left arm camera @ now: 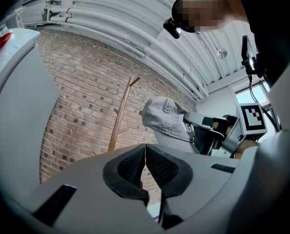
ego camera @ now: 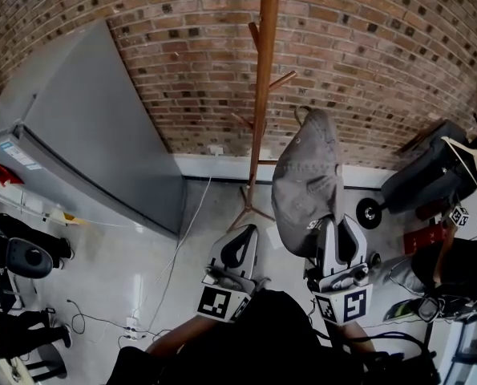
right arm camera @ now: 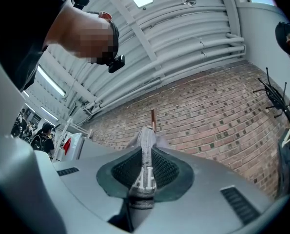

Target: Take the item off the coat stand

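A grey baseball cap (ego camera: pixel 306 179) hangs in the air to the right of the wooden coat stand (ego camera: pixel 264 79), apart from its pegs. My right gripper (ego camera: pixel 333 224) is shut on the cap's brim (right arm camera: pixel 145 152), which runs edge-on between the pads. The stand's top (right arm camera: pixel 153 117) shows just behind the cap, against the brick wall. My left gripper (ego camera: pixel 240 237) sits low beside the right one, shut with nothing in it; its pads (left arm camera: pixel 135 165) meet. From the left gripper view the cap (left arm camera: pixel 165 117) and the right gripper (left arm camera: pixel 214 130) are on the right, the stand (left arm camera: pixel 119 118) to the left.
A tall grey cabinet (ego camera: pixel 86 143) stands at the left against the brick wall. A black scooter (ego camera: pixel 430 175) is parked at the right. A white cable (ego camera: pixel 182 239) runs down to a power strip (ego camera: pixel 132 324) on the floor. A person (ego camera: pixel 18 255) is at the far left.
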Available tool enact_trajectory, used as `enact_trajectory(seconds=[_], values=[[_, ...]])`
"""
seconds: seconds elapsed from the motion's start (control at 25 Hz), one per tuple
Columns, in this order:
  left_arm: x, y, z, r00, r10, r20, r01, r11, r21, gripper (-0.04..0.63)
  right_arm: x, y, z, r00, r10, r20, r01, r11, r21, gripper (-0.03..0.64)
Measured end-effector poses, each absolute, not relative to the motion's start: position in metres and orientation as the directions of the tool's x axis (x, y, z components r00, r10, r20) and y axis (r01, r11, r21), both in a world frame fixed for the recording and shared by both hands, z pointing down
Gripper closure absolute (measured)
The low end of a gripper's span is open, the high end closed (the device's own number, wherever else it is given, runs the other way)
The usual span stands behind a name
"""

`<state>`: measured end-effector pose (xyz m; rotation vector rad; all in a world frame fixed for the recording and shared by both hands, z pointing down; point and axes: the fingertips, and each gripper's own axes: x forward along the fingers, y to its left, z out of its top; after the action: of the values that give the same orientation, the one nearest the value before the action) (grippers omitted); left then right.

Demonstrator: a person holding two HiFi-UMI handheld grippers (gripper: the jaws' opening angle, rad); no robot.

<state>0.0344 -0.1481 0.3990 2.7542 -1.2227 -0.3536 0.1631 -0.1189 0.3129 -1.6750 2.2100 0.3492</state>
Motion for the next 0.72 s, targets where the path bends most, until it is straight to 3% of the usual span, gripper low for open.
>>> enact_trajectory(seconds=[0.72], values=[[0.034, -0.161, 0.388, 0.647, -0.733, -0.21, -0.711, -0.68, 0.182, 0.578, 0.155, -0.132, 0.329, -0.221, -0.903, -0.37, -0.968, 0.25, -0.033, 0.554]])
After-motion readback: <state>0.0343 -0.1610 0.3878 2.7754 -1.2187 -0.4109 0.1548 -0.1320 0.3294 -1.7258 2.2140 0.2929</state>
